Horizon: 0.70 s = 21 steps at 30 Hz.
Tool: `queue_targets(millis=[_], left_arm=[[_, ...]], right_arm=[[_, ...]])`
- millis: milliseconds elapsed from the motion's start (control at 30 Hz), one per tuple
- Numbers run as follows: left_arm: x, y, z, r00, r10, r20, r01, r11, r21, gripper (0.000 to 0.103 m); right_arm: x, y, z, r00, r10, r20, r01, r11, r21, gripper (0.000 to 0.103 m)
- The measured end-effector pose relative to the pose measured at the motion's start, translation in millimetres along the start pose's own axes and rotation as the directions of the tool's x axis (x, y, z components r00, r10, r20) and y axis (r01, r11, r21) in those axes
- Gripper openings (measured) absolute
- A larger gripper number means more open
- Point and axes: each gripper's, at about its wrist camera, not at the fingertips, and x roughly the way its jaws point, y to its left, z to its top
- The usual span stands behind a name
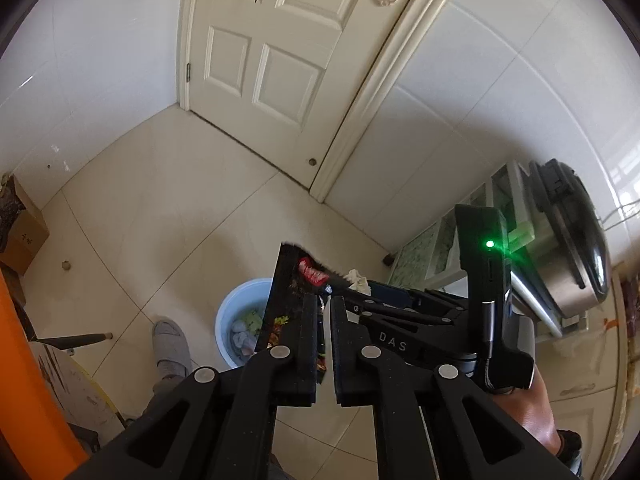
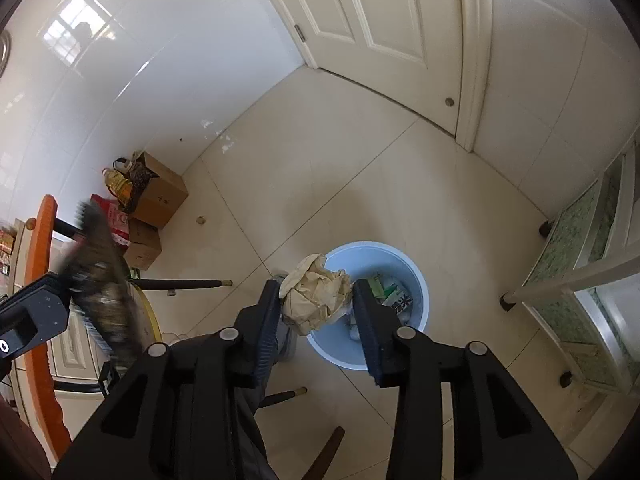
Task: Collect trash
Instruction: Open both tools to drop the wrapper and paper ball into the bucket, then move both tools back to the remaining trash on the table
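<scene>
A dark snack wrapper (image 1: 288,280) with red print stands edge-on in my left gripper (image 1: 323,300), whose fingers are shut on its lower part. It hangs above the near side of a light blue bin (image 1: 232,308). In the right wrist view a crumpled beige paper ball (image 2: 316,296) sits between the pads of my right gripper (image 2: 317,284), touching both, over the left rim of the bin (image 2: 422,292). Cartons and tissues lie in the bin. The wrapper (image 2: 104,280) shows blurred at the left.
Cardboard boxes (image 2: 160,196) and an oil bottle (image 2: 120,186) stand by the left wall. An orange chair (image 2: 40,280) and its dark legs (image 2: 180,283) are near the bin. A green-glass cabinet (image 2: 580,280) lines the right. A slippered foot (image 1: 172,344) stands beside the bin.
</scene>
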Motion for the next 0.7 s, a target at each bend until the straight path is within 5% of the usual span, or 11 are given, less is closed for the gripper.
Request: queue_targets(millis=[67, 133, 233, 333, 700], left_arm=[[8, 3, 19, 0.999, 0.022, -0.024, -0.022, 1.000, -0.002, 0.023], [5, 7, 22, 0.999, 0.044, -0.021, -0.044, 0.999, 0.000, 0.062], [1, -3, 34, 0.997, 0.077, 0.011, -0.077, 0.997, 0.005, 0.082], [11, -18, 46, 0.994, 0.105, 0.025, -0.105, 0.994, 0.012, 0.088], [-44, -53, 1, 0.973, 0.167, 0.158, -0.169, 0.986, 0.002, 0.091]], right_arm=[[3, -5, -1, 1.000, -0.003, -0.002, 0.003, 1.000, 0.024, 0.067], [3, -9, -1, 1.000, 0.001, 0.007, -0.001, 0.999, 0.042, 0.085], [-1, -12, -2, 1.000, -0.017, 0.022, 0.016, 0.998, 0.060, 0.100], [-8, -15, -3, 0.999, -0.033, 0.039, 0.030, 0.996, 0.078, 0.103], [-66, 16, -5, 0.986, -0.057, 0.154, 0.049, 0.997, 0.056, 0.103]])
